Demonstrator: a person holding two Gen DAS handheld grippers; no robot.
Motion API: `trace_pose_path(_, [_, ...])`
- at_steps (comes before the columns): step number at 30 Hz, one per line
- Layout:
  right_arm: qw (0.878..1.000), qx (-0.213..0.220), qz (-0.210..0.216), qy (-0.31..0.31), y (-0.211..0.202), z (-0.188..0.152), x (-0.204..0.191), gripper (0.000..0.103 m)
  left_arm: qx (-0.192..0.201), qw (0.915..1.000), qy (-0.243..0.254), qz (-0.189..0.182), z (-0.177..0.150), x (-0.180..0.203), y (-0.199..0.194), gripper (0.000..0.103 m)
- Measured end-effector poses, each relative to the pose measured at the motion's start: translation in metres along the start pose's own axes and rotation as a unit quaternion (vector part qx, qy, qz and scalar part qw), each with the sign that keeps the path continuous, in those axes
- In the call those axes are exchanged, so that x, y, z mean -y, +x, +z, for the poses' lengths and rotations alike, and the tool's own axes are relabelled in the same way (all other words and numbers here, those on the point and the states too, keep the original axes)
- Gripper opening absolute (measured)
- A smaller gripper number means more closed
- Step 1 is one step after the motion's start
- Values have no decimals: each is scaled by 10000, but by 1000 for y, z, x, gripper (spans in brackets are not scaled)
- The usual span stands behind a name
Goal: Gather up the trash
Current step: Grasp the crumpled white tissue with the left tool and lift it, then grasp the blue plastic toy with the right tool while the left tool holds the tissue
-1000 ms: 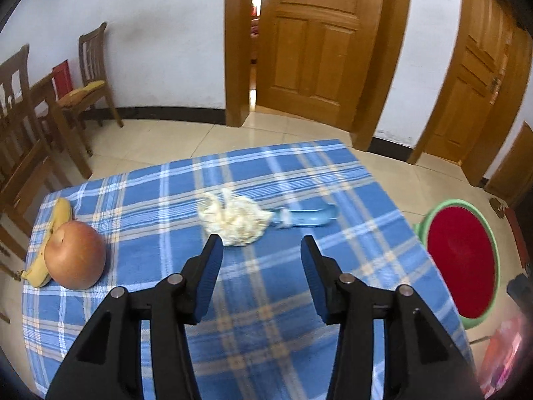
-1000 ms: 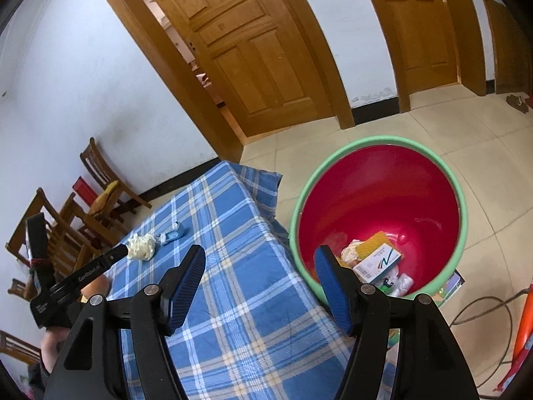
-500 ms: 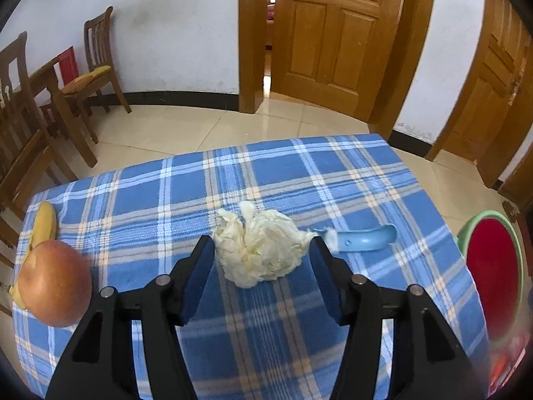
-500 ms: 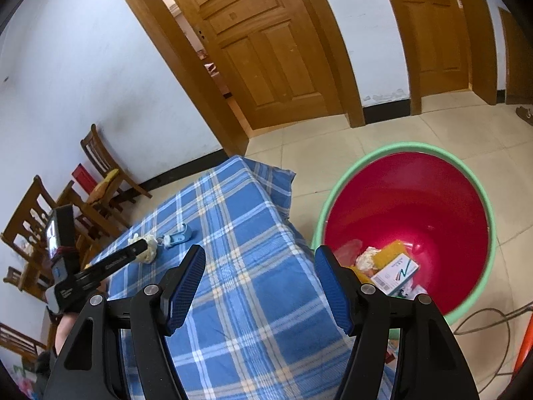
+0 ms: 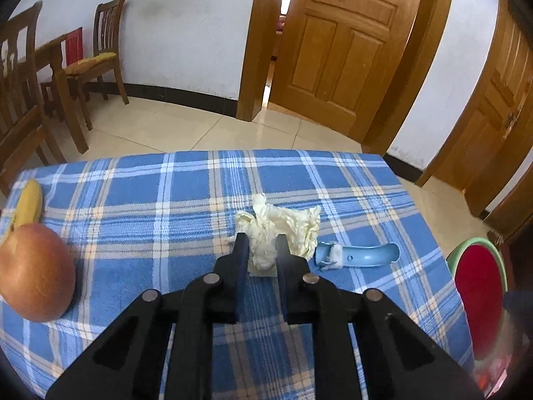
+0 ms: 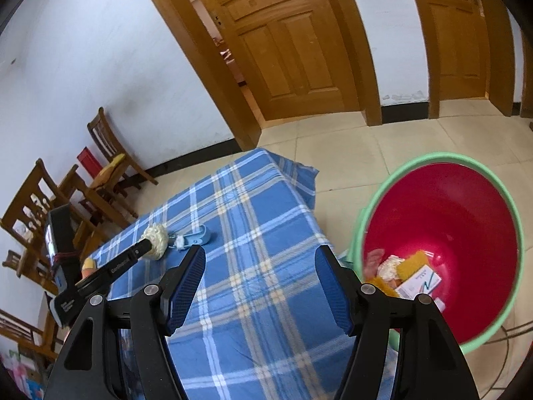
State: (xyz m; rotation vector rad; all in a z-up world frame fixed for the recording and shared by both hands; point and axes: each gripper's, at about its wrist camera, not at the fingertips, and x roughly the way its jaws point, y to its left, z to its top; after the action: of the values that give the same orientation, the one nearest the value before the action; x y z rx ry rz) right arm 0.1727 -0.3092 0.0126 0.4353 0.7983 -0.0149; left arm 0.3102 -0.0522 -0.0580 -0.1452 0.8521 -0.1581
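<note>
The table (image 5: 140, 200) with its blue checked cloth took up most of the left wrist view, and beside it on the floor stood the big red bin (image 6: 443, 243) with the green rim. Some trash already lay in the bottom of the bin.

On the table, an apple (image 5: 35, 273) and a banana (image 5: 28, 201) sat far off to the left side. A small blue scoop (image 5: 359, 255) lay just to the right of the crumpled tissue (image 5: 283, 230).

The big change was with the left tongs (image 5: 261, 245). A second before, they were spread wide and hung short of the tissue. Then they moved in, and now they were pressed together on the near edge of the tissue, pinching it. The tissue looked as if it still rested on the table.

The right tongs (image 6: 260, 283) had stayed spread and held nothing, up over the table edge near the bin.

So the grab looked done. The next job was likely to lift the tissue and carry it over to the bin.
</note>
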Motion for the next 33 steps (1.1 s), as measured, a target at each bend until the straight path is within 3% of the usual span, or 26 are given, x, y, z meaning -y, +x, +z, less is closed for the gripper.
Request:
trace_pose_path(11, [9984, -386, -109, -405, 64, 5, -43, 69, 105, 9991, -400, -29, 7, -21, -16, 15])
trace_pose_path(16, [9962, -607, -147, -611, 96, 3, -59, 50, 91, 9982, -590, -59, 11, -31, -18, 15])
trace_pose_path(24, [9934, -794, -97, -822, 123, 1, -78, 30, 149, 9976, -673, -91, 14, -38, -23, 15])
trace_pose_path(28, [9927, -783, -150, -910, 127, 0, -82, 11, 143, 9976, -672, -94, 14, -38, -23, 15])
trace_pose_path(33, [9931, -655, -127, -967, 120, 1, -82, 8, 167, 9975, -680, -101, 13, -37, -26, 15])
